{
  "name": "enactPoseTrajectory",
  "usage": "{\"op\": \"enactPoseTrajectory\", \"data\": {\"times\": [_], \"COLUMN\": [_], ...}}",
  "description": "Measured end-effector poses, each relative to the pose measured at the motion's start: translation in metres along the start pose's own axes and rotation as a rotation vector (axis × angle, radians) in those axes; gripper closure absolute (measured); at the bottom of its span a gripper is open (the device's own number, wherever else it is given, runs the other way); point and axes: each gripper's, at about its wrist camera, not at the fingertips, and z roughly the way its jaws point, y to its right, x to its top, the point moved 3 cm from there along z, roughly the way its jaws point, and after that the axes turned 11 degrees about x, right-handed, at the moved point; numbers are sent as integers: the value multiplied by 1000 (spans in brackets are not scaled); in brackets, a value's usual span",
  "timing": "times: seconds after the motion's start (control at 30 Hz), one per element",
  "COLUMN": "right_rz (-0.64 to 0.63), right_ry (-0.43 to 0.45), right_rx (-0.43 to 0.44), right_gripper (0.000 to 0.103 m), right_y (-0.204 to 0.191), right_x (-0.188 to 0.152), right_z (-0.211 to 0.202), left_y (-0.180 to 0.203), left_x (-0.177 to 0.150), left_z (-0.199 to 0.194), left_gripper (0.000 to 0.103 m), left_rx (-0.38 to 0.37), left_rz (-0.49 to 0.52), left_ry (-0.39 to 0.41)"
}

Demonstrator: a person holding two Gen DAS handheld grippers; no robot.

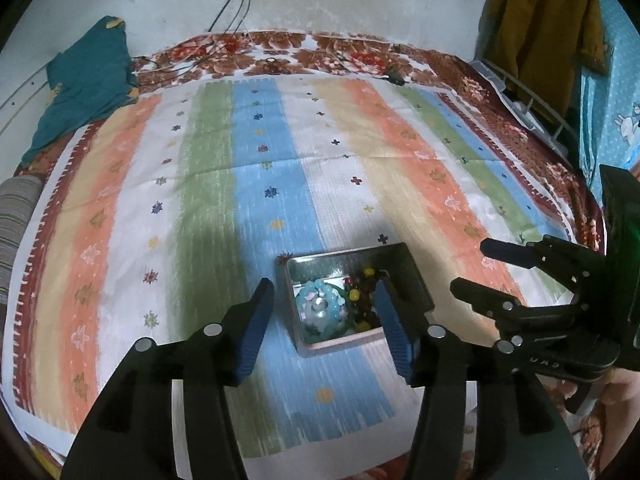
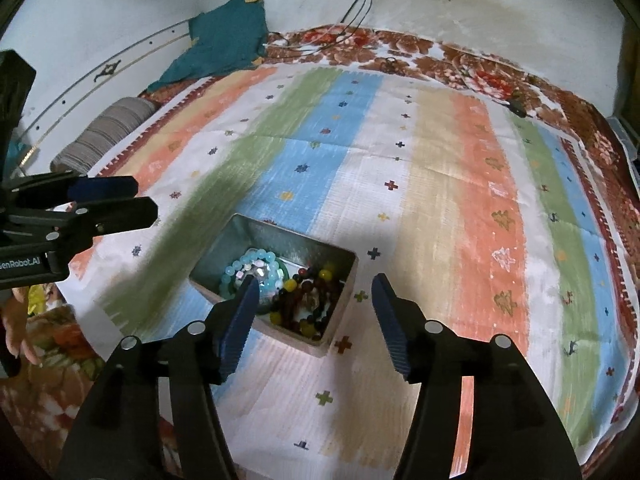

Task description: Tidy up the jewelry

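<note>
Here we see one bed [image 1: 120, 208], spread with one striped cloth [image 1: 320, 160] whose bands run away from us, and one brown floral blanket [image 1: 320, 46] showing beyond its far edge. One teal garment [image 1: 88, 80] lies at the bed's far left corner as the left gripper looks, and one mustard garment [image 1: 548, 20] hangs far off to its right.

Just ahead of both grippers sits one rectangular metal tin [image 1: 408, 268], open at the top, resting flat on the cloth. In the left wrist view its long axis runs roughly across us, left to right; in the right wrist view it lies slantwise, one corner pointing toward the gripper.

Inside the tin we count two heaps of jewelry: a coil of pale blue bead bracelets [image 1: 320, 312] in its left part, and a tangle of dark red, yellow and black beads [image 2: 308, 296] in its right part. How many strands each heap holds we cannot tell.

Our left gripper [image 1: 324, 334] hangs over the tin's near left side, fingers spread, pinching nothing. Our right gripper [image 2: 314, 324] hangs over the tin's near right corner, likewise spread and empty. Each shows at the edge of the other's view.
</note>
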Motion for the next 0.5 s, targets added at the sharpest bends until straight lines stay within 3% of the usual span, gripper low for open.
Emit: {"op": "enactPoseTrajectory", "data": {"times": [0.5], "right_rz": [-28], "right_ry": [94], "right_rx": [12], "right_gripper": [19], "right_y": [-10], "right_x": [-15], "right_z": [-33], "left_y": [6], "left_x": [-26], "left_z": [-23], "left_gripper": [7], "left_rx": [21], "left_rz": [23], "left_ry": [38]}}
